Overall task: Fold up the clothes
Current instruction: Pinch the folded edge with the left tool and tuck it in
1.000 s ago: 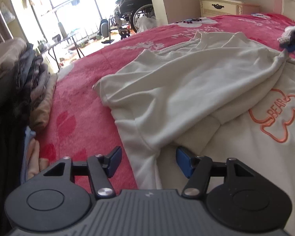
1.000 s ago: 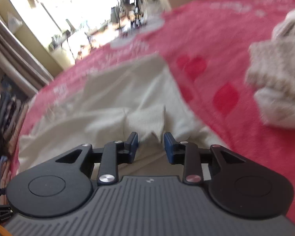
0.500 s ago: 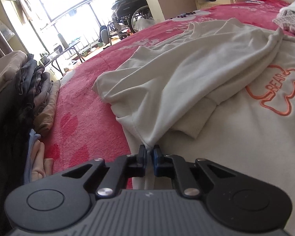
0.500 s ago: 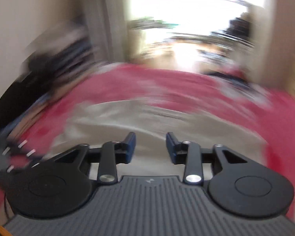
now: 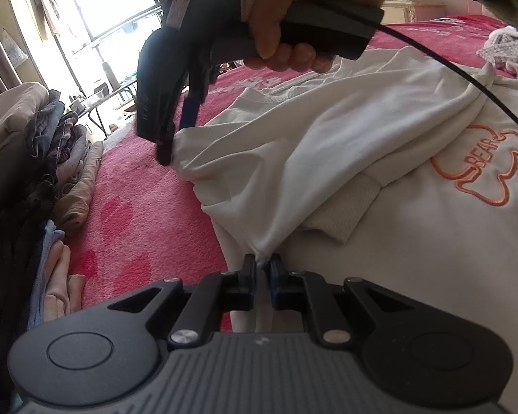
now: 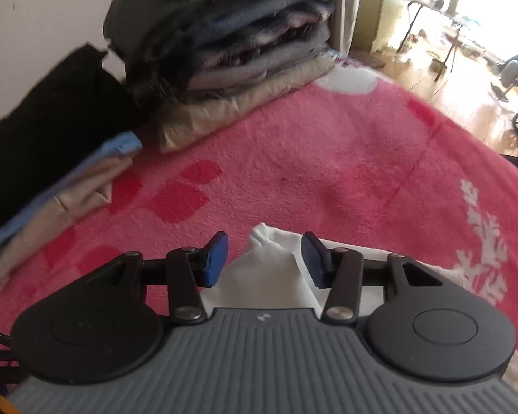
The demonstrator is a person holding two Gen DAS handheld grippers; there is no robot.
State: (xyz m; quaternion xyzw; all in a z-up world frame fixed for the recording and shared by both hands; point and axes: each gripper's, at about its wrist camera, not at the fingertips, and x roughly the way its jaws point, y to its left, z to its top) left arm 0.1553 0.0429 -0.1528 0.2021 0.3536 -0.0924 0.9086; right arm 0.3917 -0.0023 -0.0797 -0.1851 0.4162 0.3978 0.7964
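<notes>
A cream sweatshirt with an orange "BEAR" print lies on the red bedspread, one sleeve folded across it. My left gripper is shut on the sweatshirt's near hem corner. My right gripper, held in a hand, points down at the garment's far left corner. In the right wrist view the right gripper is open, with that white corner lying between its fingers.
Stacks of folded clothes line the bed's left side by the wall, with a blue and beige pile nearer. Another knit garment lies at the far right. A cable trails from the right gripper.
My left gripper stays shut on the hem corner. My right gripper has swung across from the far side to the sweatshirt's left corner and hangs open over it.
</notes>
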